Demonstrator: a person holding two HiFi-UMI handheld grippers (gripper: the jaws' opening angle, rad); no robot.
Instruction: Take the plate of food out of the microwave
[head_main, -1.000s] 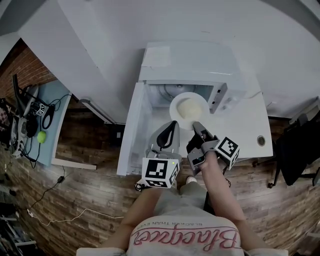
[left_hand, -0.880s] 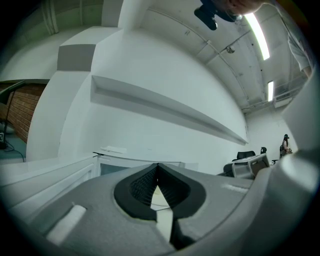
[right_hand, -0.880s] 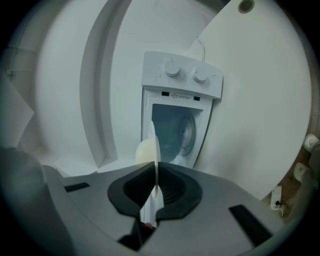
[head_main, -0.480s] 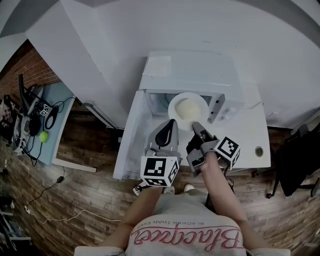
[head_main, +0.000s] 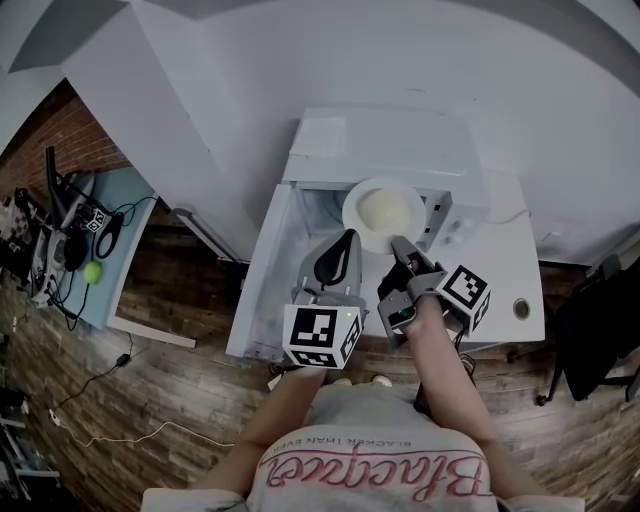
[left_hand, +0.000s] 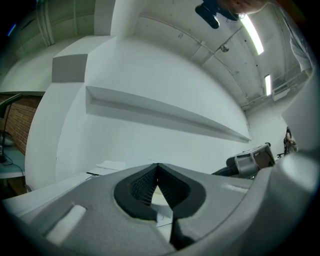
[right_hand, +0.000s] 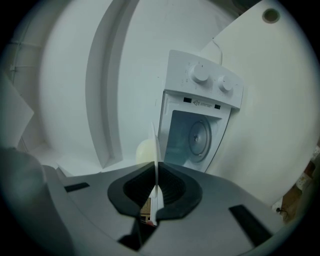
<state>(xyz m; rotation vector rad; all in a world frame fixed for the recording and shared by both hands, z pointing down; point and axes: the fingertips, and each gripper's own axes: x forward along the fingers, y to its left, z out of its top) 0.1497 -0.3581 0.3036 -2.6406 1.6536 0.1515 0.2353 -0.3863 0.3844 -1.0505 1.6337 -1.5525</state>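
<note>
The white plate (head_main: 383, 213) with a pale mound of food (head_main: 382, 208) hangs in front of the open white microwave (head_main: 400, 140). My right gripper (head_main: 398, 243) is shut on the plate's near rim. In the right gripper view the plate (right_hand: 156, 150) shows edge-on between the pads, with the food (right_hand: 146, 150) to its left. Behind it stands the microwave (right_hand: 200, 125), its cavity and glass turntable bare. My left gripper (head_main: 347, 238) hovers just left of the plate over the open door (head_main: 265, 270). It is shut with nothing held (left_hand: 158, 168).
The microwave stands on a white table (head_main: 500, 270) with a round cable hole (head_main: 521, 309). Its door swings out to the left. A blue side table (head_main: 110, 250) with cables and a green ball (head_main: 92, 271) is at far left. A black chair (head_main: 600, 310) stands at right.
The plate in my right gripper has come further out of the cavity and now covers the opening. The left gripper has kept its place beside it.
</note>
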